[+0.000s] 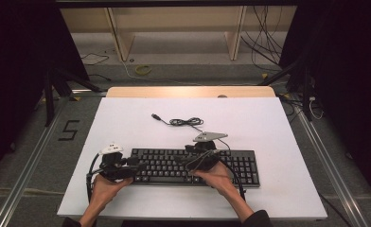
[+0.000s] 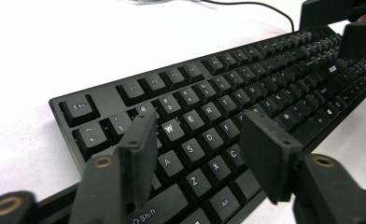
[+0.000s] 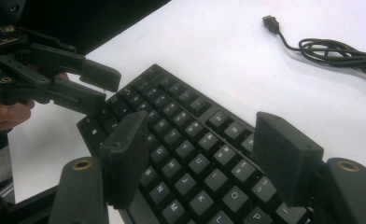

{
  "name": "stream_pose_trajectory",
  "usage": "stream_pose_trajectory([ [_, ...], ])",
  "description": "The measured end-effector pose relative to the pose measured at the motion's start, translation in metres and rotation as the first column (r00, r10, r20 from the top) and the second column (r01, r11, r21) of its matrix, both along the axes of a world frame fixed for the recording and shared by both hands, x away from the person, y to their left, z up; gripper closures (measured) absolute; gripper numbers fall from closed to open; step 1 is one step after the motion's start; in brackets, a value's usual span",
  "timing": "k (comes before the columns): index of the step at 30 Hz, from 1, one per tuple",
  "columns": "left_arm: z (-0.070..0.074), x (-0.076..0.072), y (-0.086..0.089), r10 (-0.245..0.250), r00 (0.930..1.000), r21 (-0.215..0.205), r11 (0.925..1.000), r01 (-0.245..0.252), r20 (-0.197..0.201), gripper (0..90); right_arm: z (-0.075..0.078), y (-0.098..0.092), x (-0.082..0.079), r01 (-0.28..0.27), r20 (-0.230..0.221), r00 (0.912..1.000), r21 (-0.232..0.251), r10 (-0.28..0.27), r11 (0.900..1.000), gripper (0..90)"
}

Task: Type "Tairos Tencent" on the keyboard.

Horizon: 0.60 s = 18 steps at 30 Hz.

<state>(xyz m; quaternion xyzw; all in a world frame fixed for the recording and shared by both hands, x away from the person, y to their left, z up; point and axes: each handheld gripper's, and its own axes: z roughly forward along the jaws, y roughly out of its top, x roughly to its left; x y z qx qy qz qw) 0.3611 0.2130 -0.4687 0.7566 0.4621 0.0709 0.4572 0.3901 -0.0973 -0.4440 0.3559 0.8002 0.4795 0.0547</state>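
A black keyboard [image 1: 193,166] lies on the white table [image 1: 127,123] near the front edge. Its cable [image 1: 186,122] coils behind it and ends in a loose USB plug [image 1: 154,116]. My left gripper [image 1: 137,164] hovers open over the keyboard's left end, above the letter keys [image 2: 204,135]. My right gripper [image 1: 189,163] stands open over the middle keys [image 3: 190,158], with nothing between its fingers. The left gripper [image 3: 102,88] appears in the right gripper view at the upper left, and the USB plug [image 3: 270,22] at the top.
The white table top has bare room to the left, right and behind the keyboard. A wooden edge [image 1: 190,91] runs along the table's back. Beyond it stand wooden shelves [image 1: 174,33] and floor cables [image 1: 269,42]. A grey floor with a "5" mark [image 1: 69,130] lies left.
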Motion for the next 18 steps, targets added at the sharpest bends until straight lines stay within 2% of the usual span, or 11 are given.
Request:
stream_pose_trajectory([
  [8,-0.0014,0.0025,0.0001,0.000,1.0000,0.012,0.9999,0.000,-0.007,57.5,-0.0001,-0.0074,-0.0021,0.008,0.002,1.0000,-0.002,-0.008,1.000,36.8],
  [18,-0.0048,0.0055,-0.0034,-0.019,0.9995,0.078,0.9967,0.021,-0.025,78.2,-0.0008,-0.0068,-0.0026,0.004,0.002,1.0000,-0.007,-0.004,1.000,36.9],
])
